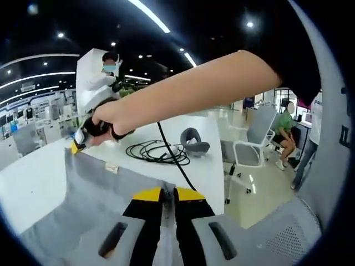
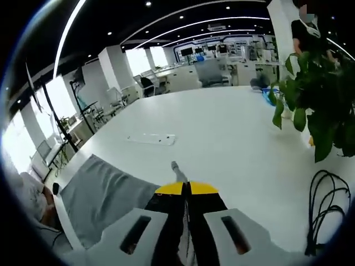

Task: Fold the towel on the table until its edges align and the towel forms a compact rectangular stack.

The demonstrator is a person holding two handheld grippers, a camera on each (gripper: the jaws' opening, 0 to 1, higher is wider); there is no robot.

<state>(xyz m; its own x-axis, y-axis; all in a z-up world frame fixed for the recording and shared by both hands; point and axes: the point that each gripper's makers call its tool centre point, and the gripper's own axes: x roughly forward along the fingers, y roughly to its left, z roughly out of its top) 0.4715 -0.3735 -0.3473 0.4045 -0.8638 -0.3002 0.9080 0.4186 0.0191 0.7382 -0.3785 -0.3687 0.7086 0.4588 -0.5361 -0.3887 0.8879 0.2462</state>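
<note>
Across the near part of the white worktop lies the grey towel, thin, limp and light, each closed gripper, left and right, pinching an edge, best held near corners

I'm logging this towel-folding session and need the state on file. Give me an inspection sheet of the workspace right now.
Surface: white table, mostly bare.
Job's things: grey towel, spread out and held at two points.
Clutter: grey neck pillow; flat clear strip; potted plant at the table's edge.
Grippers: left gripper shut on the towel's near edge; right gripper shut on a corner pulled out to a point.
Cables: black cable coil on the table; one lead runs towards the left gripper.
Surroundings: open office, ceiling light strips, office chair, people seated and standing.
</note>
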